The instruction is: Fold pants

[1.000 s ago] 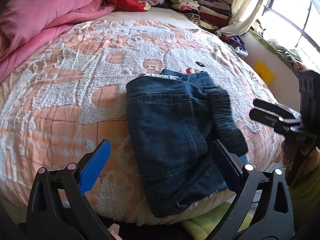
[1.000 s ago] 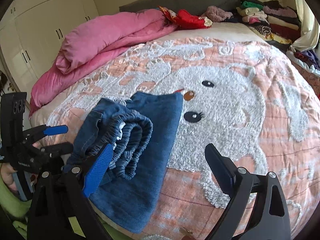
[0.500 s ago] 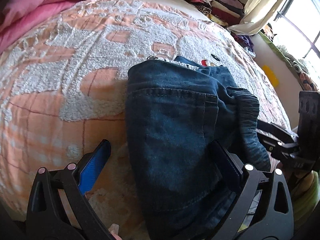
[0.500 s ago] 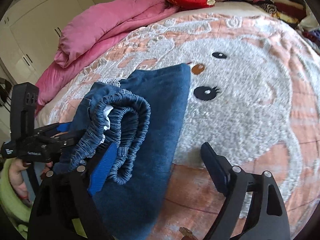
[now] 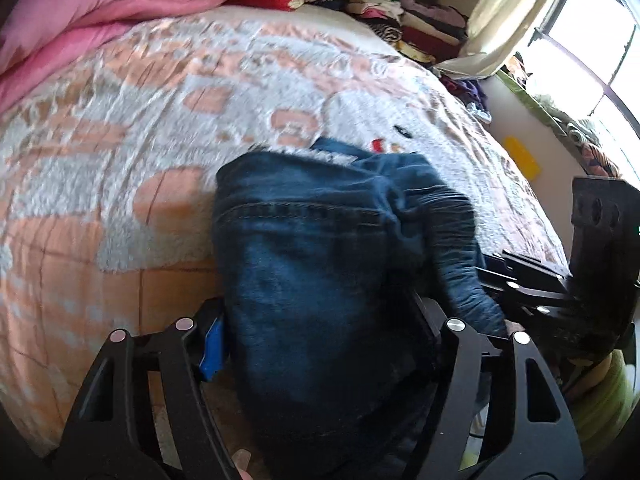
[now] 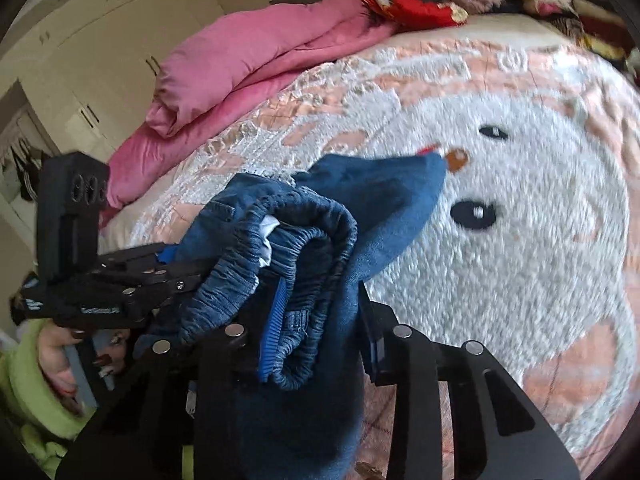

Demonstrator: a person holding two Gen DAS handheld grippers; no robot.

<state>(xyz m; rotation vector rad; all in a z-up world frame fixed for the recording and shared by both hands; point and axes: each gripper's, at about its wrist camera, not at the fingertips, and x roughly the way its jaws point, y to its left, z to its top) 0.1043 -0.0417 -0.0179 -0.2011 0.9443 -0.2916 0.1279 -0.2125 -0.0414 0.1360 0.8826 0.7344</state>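
Pants (image 5: 320, 280) bunched at bed (image 5: 120, 140) edge, both tools biting denim.
Left gripper (image 5: 320, 344) clamps the folded body; right gripper (image 6: 320, 320) pinches the elastic waistband (image 6: 312, 236). Thick, floppy denim looks heavy; best held through its stacked layers.

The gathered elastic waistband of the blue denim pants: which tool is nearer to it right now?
Right. The right tool straddles the gathered elastic waistband of the blue denim pants; the left tool straddles the flat denim beside it.
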